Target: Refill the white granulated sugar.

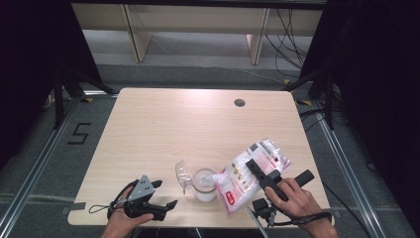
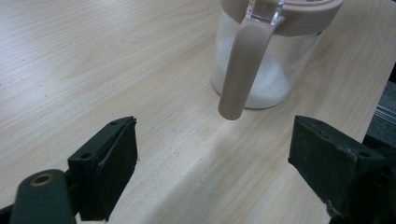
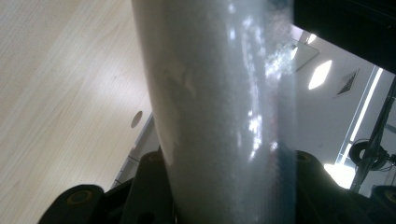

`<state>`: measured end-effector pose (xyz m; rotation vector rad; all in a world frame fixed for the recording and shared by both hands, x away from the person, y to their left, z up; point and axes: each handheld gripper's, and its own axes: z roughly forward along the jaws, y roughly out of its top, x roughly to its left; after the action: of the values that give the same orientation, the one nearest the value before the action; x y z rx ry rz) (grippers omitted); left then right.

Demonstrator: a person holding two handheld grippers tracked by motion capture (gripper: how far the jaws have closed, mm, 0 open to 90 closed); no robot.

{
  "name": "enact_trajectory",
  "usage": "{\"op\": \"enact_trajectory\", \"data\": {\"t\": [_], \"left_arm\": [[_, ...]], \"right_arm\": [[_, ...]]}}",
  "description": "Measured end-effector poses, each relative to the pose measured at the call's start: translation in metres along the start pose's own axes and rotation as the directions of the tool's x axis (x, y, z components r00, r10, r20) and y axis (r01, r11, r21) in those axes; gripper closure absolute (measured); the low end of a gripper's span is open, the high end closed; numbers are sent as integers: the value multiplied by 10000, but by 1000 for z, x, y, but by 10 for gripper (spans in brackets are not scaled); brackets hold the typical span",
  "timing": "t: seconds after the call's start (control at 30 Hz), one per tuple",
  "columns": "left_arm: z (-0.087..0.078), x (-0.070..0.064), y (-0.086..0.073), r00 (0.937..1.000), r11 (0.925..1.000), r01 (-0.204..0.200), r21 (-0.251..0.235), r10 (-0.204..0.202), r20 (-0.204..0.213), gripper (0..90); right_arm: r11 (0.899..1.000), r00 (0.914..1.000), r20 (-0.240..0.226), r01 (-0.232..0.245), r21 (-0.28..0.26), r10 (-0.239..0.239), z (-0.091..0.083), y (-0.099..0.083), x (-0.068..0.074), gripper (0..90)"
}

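Observation:
A clear jar [image 1: 204, 185] partly filled with white granules stands near the table's front edge, its clear lid [image 1: 182, 173] flipped open to the left. A clear bag [image 1: 250, 171] of white granules with a red label is tilted, one corner over the jar's mouth. My right gripper [image 1: 257, 171] is shut on the bag, which shows between its jaws [image 3: 219, 116]. My left gripper [image 1: 166, 193] rests open to the left of the jar. Beyond its jaws, the jar [image 2: 266, 60] has a beige rim and a beige clasp [image 2: 240, 70] hanging down its side.
The wooden table [image 1: 173, 129] has a round cable hole [image 1: 239, 102] at the back right. The jar stands close to the front edge. Black stands and cables surround the table on the floor.

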<state>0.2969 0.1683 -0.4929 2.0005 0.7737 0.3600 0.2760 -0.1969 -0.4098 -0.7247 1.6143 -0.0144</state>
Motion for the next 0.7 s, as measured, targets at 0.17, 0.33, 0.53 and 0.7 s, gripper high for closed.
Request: {"op": "enact_trajectory", "data": {"t": [0.17, 0.33, 0.53, 0.7], "left_arm": [[0, 0, 0, 10000, 10000, 6, 7, -6, -2, 151], [0, 0, 0, 10000, 10000, 70, -63, -69, 26, 151], [0, -1, 0, 9999, 9999, 126, -86, -125, 49, 151], [1, -2, 0, 9998, 9998, 180, -104, -179, 40, 151]], "right_arm": [[9998, 9998, -10, -212, 67, 212, 0, 0, 2, 677], [10000, 10000, 69, -20, 19, 20, -1, -1, -1, 677], [10000, 10000, 63, 20, 14, -20, -1, -1, -1, 678], [9998, 9998, 14, -192, 91, 192, -2, 0, 0, 679]]}}
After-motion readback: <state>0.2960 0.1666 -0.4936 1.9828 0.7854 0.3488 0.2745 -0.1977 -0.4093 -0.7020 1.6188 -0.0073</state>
